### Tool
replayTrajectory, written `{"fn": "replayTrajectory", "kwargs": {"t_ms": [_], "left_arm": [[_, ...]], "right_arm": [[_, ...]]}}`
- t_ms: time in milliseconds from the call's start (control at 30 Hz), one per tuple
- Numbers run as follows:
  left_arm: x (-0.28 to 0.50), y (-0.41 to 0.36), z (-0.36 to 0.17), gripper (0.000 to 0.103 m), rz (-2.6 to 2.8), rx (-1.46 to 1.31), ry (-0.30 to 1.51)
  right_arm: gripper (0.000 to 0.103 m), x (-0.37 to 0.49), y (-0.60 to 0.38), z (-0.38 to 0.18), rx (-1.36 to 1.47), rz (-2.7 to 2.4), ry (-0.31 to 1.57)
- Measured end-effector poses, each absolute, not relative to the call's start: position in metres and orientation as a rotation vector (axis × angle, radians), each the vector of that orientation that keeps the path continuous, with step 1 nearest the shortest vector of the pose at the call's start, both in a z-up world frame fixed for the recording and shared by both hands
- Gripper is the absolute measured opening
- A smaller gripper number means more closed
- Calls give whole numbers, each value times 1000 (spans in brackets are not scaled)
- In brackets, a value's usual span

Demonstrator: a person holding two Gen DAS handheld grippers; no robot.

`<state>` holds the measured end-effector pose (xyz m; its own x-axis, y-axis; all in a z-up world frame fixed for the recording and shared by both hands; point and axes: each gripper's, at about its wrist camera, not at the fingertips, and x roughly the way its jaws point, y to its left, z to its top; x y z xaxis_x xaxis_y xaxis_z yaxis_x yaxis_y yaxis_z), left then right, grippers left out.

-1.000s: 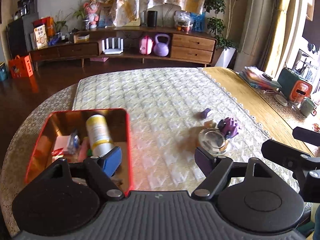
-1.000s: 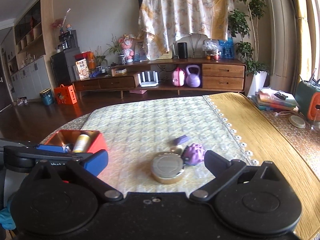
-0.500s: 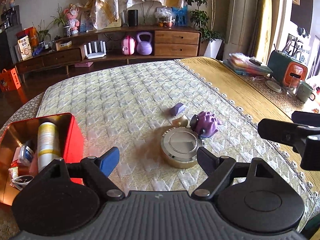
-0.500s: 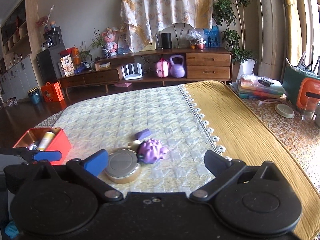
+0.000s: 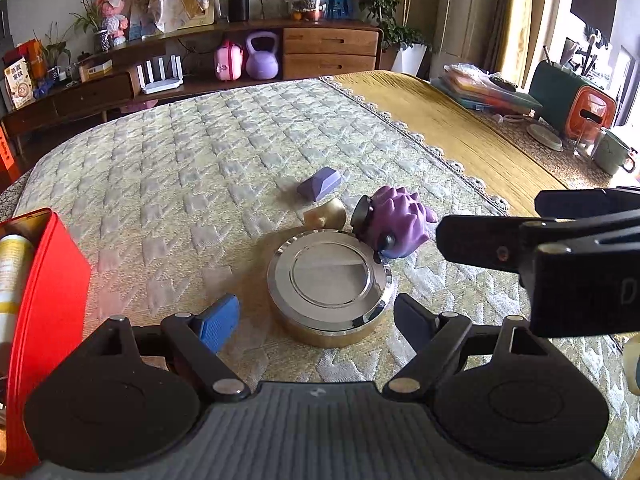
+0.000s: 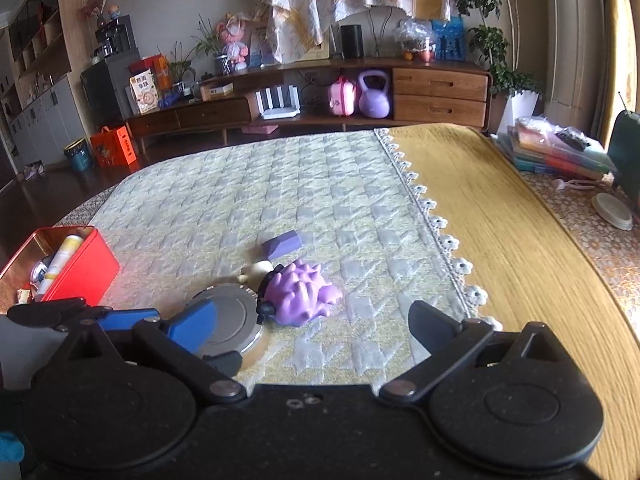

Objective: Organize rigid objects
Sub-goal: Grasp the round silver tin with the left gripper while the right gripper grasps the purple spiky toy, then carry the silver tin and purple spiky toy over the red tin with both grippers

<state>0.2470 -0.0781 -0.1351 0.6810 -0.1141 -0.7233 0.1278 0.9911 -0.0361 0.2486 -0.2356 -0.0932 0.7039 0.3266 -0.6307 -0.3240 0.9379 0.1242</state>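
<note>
Daylight enters from the right, bright at the window edge. The round tin mirrors a pale glare on its lid. Soft shadows fall leftward on the quilt. Fisheye bending curves the edges; focus is fairly sharp throughout.

A long, low wooden sideboard with drawers lines the pale far wall, above a dark polished floor. Daylight enters from the right, probably through a curtained window.
</note>
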Motion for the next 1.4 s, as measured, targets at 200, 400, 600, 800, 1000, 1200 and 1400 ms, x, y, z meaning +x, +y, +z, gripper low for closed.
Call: {"fn": "replayTrajectory", "kwargs": {"t_ms": [200,400,600,800,1000,1200,1400], "left_arm": [[259,-81,-145,85,-147,22,814],[267,-84,-151,85,-156,30,810],[275,-90,-153,85,-162,57,793],[276,-89,-154,85,-161,70,783],[275,-90,-153,78,-167,80,786],[271,-90,-150,77,-150,100,795],[261,-84,-145,77,-139,85,810]], "right_arm": [[98,277,-229,-109,8,383,748],[92,294,-229,-118,66,390,775],[80,302,-223,-126,82,397,794],[72,304,-223,-129,105,407,799],[62,300,-219,-125,94,393,794],[62,295,-219,-123,117,379,807],[49,275,-222,-112,124,387,791]]}}
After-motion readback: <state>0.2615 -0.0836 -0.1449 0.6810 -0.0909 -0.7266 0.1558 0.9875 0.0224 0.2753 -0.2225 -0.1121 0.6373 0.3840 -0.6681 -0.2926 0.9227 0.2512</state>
